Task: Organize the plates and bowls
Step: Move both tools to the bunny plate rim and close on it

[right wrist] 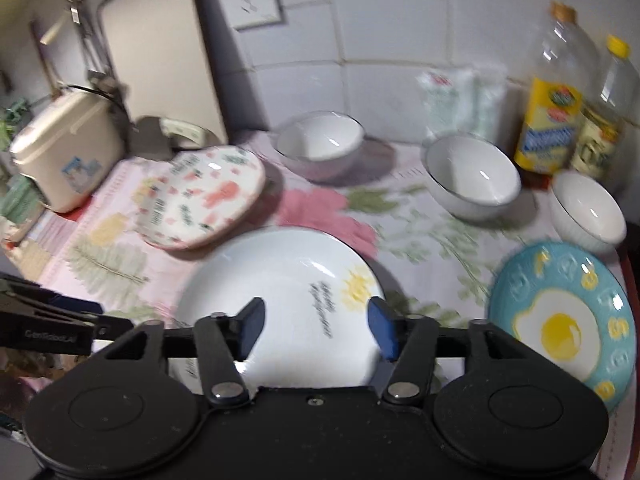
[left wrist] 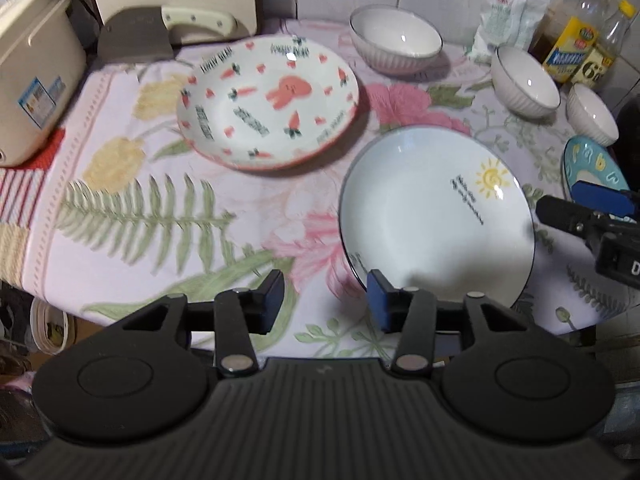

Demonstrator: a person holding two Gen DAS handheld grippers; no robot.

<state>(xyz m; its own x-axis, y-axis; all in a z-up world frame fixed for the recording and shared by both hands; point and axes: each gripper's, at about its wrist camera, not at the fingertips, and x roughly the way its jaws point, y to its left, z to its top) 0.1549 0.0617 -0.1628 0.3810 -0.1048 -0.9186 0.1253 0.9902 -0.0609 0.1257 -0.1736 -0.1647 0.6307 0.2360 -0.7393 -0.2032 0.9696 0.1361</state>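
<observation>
Table [left wrist: 120,184] under a floral cloth; all dishes lie single, none stacked yet.

Key relation: the white sun plate [left wrist: 436,216] sits flat, just ahead of and below both pairs of fingers. From the left gripper [left wrist: 326,300] it lies ahead and to the right-hand finger side; that finger overlaps the plate's near rim in view, contact not confirmed. From the right gripper [right wrist: 316,330] it lies dead ahead, centred between the fingers. Round, so no long axis; any rim point serves. Judgement: right gripper is the better aligned, the left nearer the near-left rim.

Fingers: both sets released, jaws parted with nothing between the pads, neither holding anything. The right gripper shows in the left wrist view beyond the plate's far-right rim.

Other dishes, by size:
- carrot-and-rabbit plate [left wrist: 268,102]: ahead and left of the left fingers, apart from the sun plate, a strip of cloth between.
- blue egg plate [right wrist: 564,320]: just right of the right fingers, close to the table's right edge.
- large white bowl [left wrist: 394,38]: far ahead, at the wall.
- medium white bowl [left wrist: 524,80]: ahead and right.
- small white bowl [left wrist: 592,114]: right of the medium one, just beyond the egg plate.

Around: rice cooker [left wrist: 36,80] far left, cleaver [left wrist: 136,36] behind the carrot plate, oil bottles [right wrist: 556,108] and a white packet [right wrist: 460,96] at the back wall.

Obstructions: none over the sun plate. Judgement: stacking plates means lifting one by the rim; each gripper's path crosses the other's, so watch for collision.
</observation>
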